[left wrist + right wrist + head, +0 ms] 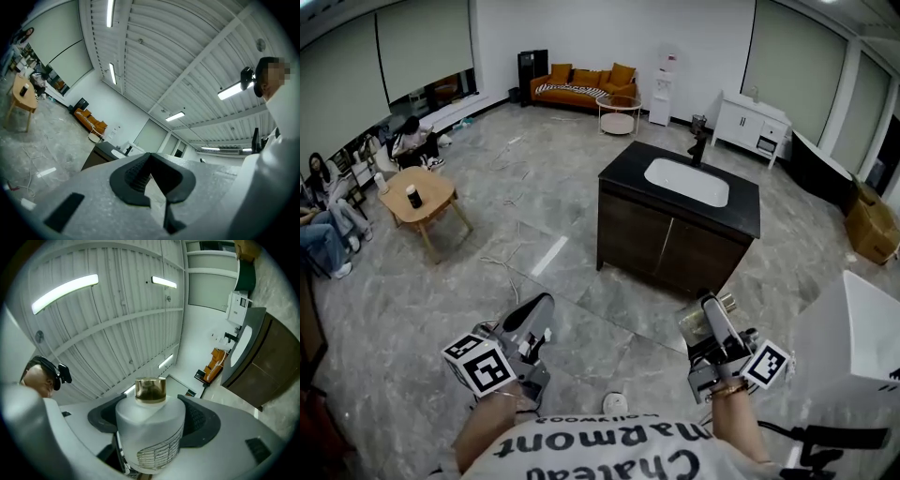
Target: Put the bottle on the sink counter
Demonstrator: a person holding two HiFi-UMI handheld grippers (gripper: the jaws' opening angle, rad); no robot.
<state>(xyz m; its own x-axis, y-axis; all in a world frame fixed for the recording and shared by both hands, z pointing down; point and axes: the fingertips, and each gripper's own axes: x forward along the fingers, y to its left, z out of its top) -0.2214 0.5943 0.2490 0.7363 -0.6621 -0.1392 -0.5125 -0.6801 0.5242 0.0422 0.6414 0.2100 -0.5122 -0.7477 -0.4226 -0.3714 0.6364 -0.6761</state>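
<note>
A frosted white bottle (150, 432) with a gold cap stands between the jaws of my right gripper (152, 414), which is shut on it. In the head view the same bottle (701, 323) shows in the right gripper (711, 309) at the lower right, tilted upward. My left gripper (536, 314) is held low at the left; its dark pads (136, 176) meet at the tips with nothing between them. The sink counter (741, 211), a dark cabinet with a white basin (686, 182) and a black tap (698, 147), stands ahead across the grey floor, well apart from both grippers.
A wooden coffee table (417, 197) and seated people are at the far left. An orange sofa (586, 84) and a white cabinet (753, 122) line the back wall. A white unit (853, 347) stands close on my right. Cables (511, 272) lie on the floor.
</note>
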